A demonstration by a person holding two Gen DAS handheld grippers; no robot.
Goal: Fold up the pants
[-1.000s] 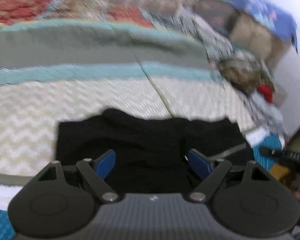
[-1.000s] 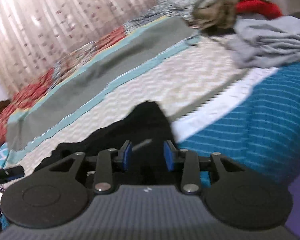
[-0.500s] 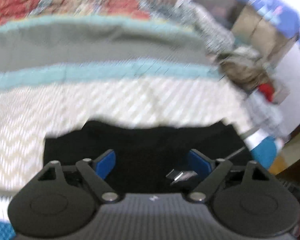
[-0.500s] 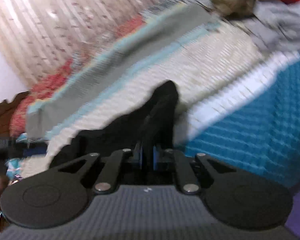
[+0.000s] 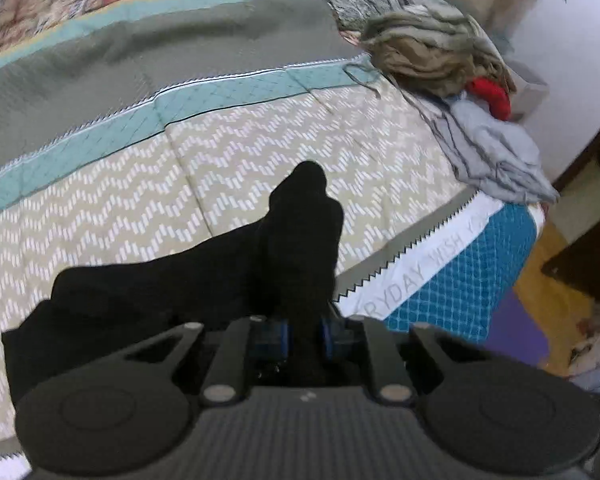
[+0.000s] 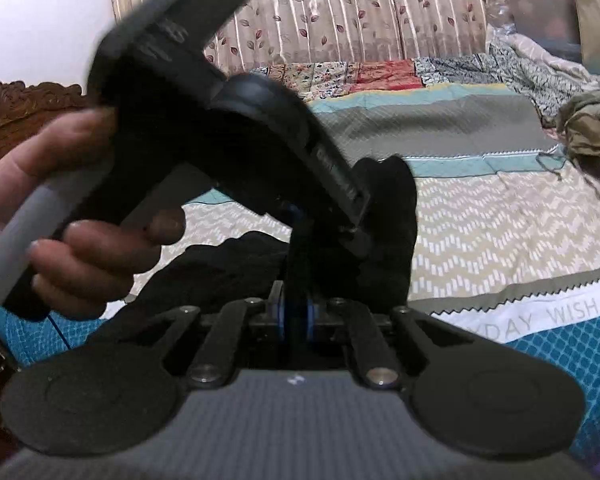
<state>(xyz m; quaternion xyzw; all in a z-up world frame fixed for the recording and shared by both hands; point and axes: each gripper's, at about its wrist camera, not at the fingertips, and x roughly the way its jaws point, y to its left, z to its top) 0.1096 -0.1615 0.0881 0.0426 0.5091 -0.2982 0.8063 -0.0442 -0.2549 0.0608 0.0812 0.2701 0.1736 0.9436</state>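
Observation:
The black pants (image 5: pixel 204 276) lie bunched on the quilted bed, with one part pulled up into a peak. My left gripper (image 5: pixel 303 334) is shut on a fold of the black pants that rises between its blue pads. My right gripper (image 6: pixel 296 320) is shut on the pants (image 6: pixel 384 232) too, with black cloth standing up between its pads. In the right wrist view the left gripper (image 6: pixel 228 128) and the hand holding it fill the left half, close above the same raised cloth.
The bed quilt (image 5: pixel 260 152) has zigzag, teal and grey bands, with a blue edge (image 5: pixel 480 276) at the right. A heap of clothes (image 5: pixel 452 64) with a grey garment lies at the far right. Curtains (image 6: pixel 360 12) hang behind the bed.
My left gripper was open over the flat pants and has shut on a fold. Both grippers have lifted the cloth into a peak and come close together.

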